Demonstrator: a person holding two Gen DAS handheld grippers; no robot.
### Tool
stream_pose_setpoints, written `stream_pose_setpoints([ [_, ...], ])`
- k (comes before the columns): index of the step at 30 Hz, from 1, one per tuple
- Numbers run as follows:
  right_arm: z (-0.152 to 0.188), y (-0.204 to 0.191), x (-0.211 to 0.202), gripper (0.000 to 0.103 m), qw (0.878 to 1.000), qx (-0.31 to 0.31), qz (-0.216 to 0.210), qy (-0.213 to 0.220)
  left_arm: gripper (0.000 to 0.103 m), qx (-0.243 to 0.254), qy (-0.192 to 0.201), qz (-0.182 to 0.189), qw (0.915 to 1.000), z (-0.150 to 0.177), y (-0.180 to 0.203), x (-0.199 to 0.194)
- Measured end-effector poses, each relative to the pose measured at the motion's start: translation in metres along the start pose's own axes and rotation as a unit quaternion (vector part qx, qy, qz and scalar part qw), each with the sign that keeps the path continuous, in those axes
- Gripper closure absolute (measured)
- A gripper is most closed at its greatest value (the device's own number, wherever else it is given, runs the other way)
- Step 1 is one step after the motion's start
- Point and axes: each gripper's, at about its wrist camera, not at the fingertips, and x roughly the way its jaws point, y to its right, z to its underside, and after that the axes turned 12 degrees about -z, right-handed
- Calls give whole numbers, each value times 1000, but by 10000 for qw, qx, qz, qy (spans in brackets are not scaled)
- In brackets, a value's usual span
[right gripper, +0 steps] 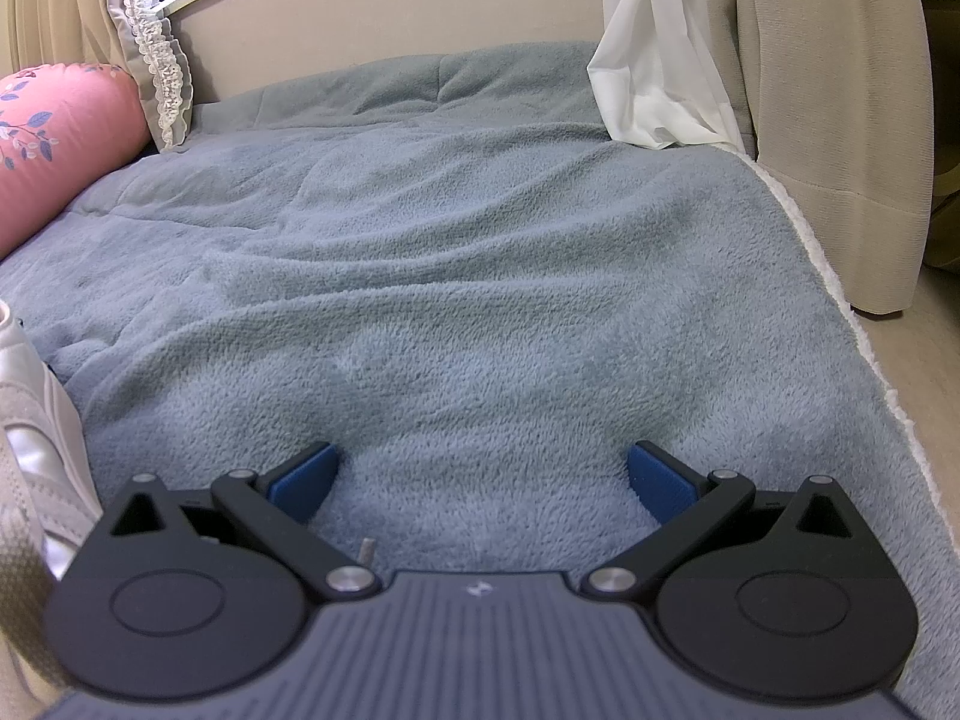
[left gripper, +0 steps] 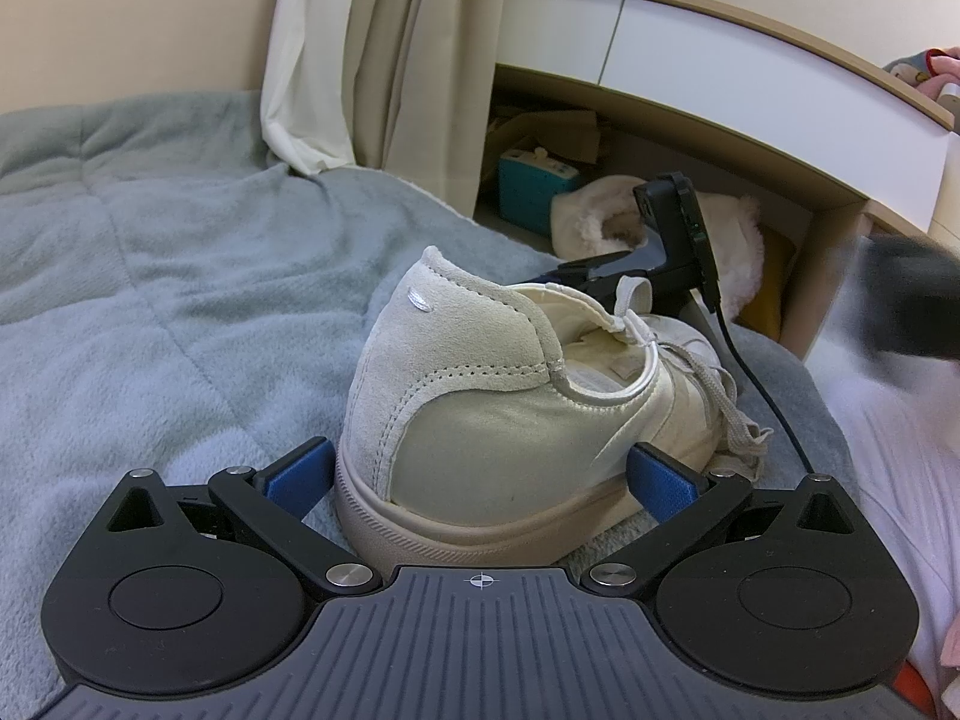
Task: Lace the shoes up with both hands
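A cream sneaker (left gripper: 480, 420) stands on the grey-blue blanket (left gripper: 180, 300), heel towards the left wrist camera. Its beige laces (left gripper: 720, 402) hang loose over the far side, with a loop near the tongue (left gripper: 630, 300). My left gripper (left gripper: 480, 474) is open, and its blue pads (left gripper: 300, 477) flank the heel's sole. Beyond the shoe's opening sits my right gripper (left gripper: 585, 273), seen from the front with a black cable trailing from it. In its own view the right gripper (right gripper: 480, 480) is open over bare blanket (right gripper: 480, 300). The sneaker (right gripper: 36, 420) shows only at the left edge.
A pink bolster (right gripper: 60, 138) lies at the bed's far left. Curtains (right gripper: 780, 60) hang by the bed's right edge, with floor (right gripper: 930, 360) beyond. Under a white desk (left gripper: 720, 60) sit fluffy slippers (left gripper: 600, 216) and a teal box (left gripper: 528, 186). White clothing (left gripper: 888, 450) fills the right.
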Motion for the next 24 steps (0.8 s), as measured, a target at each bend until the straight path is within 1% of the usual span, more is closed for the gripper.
stream_pose_setpoints([
  [7, 0, -1, 0, 0, 10000, -12, 3, -5, 0, -15, -5, 8, 10000, 0, -1, 0],
  [11, -2, -6, 4, 0, 9999, -114, 95, -52, 0, -92, -32, 75, 9999, 0, -4, 1],
  [14, -3, -6, 5, 0, 10000, -37, 56, -29, 0, -375, -169, 297, 9987, 0, -14, 6],
  [17, -16, -12, 17, 0, 9993, -290, 30, -223, 0, -796, -459, 703, 9933, -2, -31, 17],
  [18, -20, -13, 21, 0, 9992, -309, 14, -252, 0, -793, -517, 785, 9924, -3, -32, 19],
  [19, -22, -11, 24, 0, 9996, -173, 4, -224, 0, -720, -539, 805, 9927, -4, -32, 19],
  [22, -30, -6, 28, 0, 9993, 83, -75, -355, 0, -515, -521, 724, 9947, -4, -25, 18],
  [24, -36, -3, 31, 0, 9985, 228, -124, -492, 0, -568, -450, 671, 9951, -2, -22, 16],
])
